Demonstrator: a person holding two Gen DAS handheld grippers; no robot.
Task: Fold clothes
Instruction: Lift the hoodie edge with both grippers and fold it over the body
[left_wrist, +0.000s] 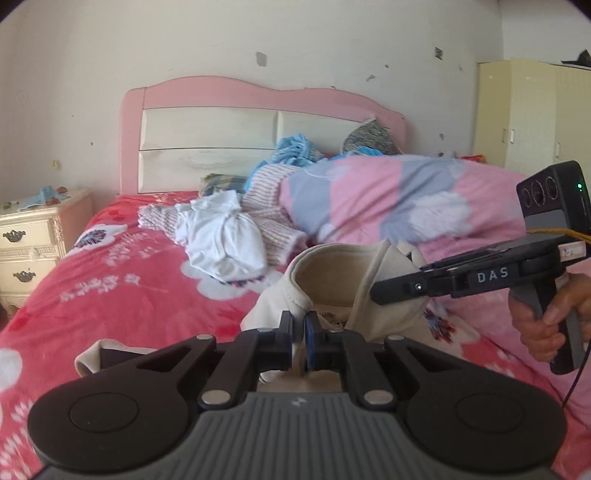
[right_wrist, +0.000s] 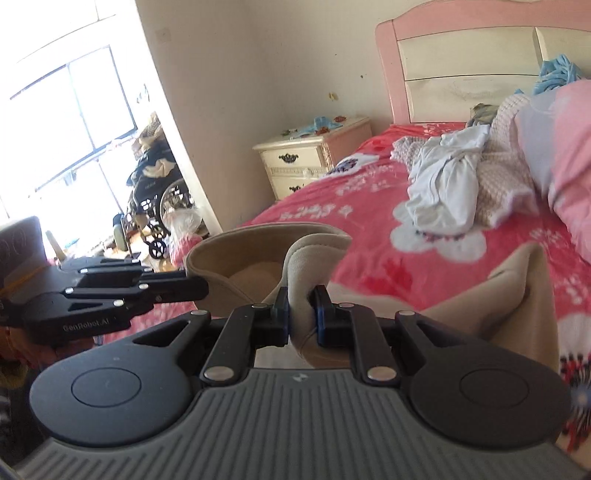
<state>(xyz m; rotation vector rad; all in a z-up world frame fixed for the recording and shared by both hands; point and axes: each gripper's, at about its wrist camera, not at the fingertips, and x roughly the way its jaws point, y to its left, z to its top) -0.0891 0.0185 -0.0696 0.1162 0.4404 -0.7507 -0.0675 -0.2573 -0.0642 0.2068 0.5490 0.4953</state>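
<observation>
A beige garment (left_wrist: 332, 280) hangs lifted above the red flowered bedspread (left_wrist: 129, 280), its neckband opening toward me. My left gripper (left_wrist: 299, 325) is shut on a thin edge of that fabric. In the left wrist view the right gripper (left_wrist: 384, 291) reaches in from the right, held by a hand (left_wrist: 546, 325), its tip on the cloth. In the right wrist view my right gripper (right_wrist: 301, 306) is shut on a thicker fold of the beige garment (right_wrist: 314, 251). The left gripper (right_wrist: 192, 286) grips the same band at the left there.
A crumpled white garment (left_wrist: 221, 240) and a striped knit piece (left_wrist: 266, 195) lie farther up the bed. A pink and blue duvet (left_wrist: 406, 195) is heaped on the right. Pink headboard (left_wrist: 240, 96) behind, cream nightstand (left_wrist: 29, 236) at left, wheelchair (right_wrist: 159, 195) by the window.
</observation>
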